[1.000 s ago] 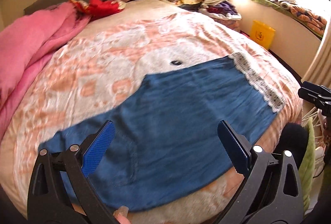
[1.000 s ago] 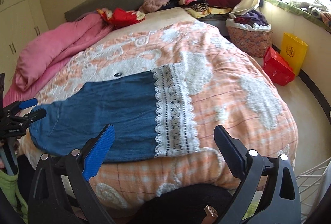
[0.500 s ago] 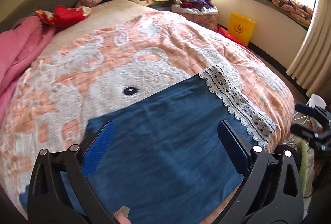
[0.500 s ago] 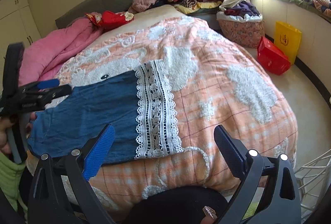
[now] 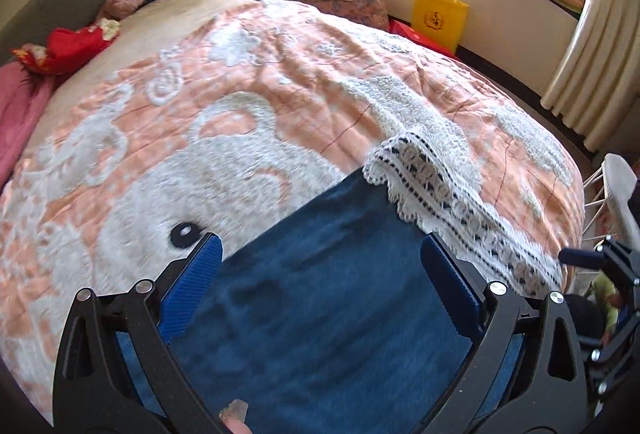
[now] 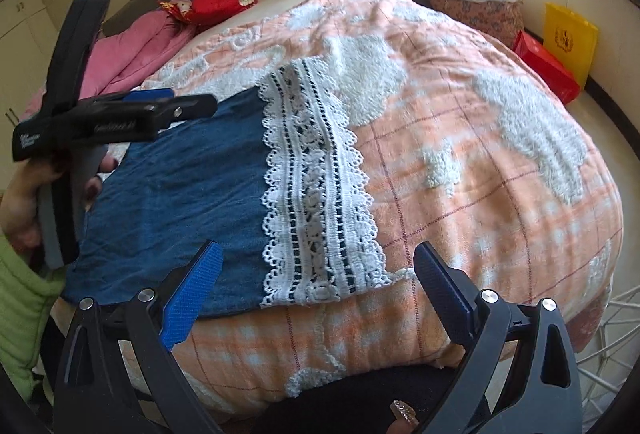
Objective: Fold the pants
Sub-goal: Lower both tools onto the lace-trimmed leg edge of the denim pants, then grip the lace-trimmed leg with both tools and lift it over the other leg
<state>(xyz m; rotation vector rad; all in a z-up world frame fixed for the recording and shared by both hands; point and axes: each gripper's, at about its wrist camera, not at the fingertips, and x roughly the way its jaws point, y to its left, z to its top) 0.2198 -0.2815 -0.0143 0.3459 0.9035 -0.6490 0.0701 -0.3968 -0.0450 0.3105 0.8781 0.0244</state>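
Over the near edge of the bed [image 6: 500, 137], my left tongs [image 5: 320, 286] have swung in across the pants [image 5: 320, 314] within the last second: a moment ago they looked at the whole blue panel from the waist side, and now they hang low above the cloth, pointing toward the lace hem [image 5: 440, 193]. Their jaws stand wide, with nothing between them. My right tongs [image 6: 316, 286] have also crept closer to the bed's front edge; they too are spread wide and empty, poised just short of the near lace corner.

Seen from the right wrist, the pants [image 6: 180, 193] lie flat on the peach-and-white quilt [image 6: 440, 113], lace hem [image 6: 316, 193] to the right, waist end to the left beside my left hand [image 6: 24, 189]. The cloth itself has not shifted, and no fold is made yet.

I judge this as lining up for the first fold: both tongs closing in on the hem end, likely to pinch its corners and carry them toward the waist.
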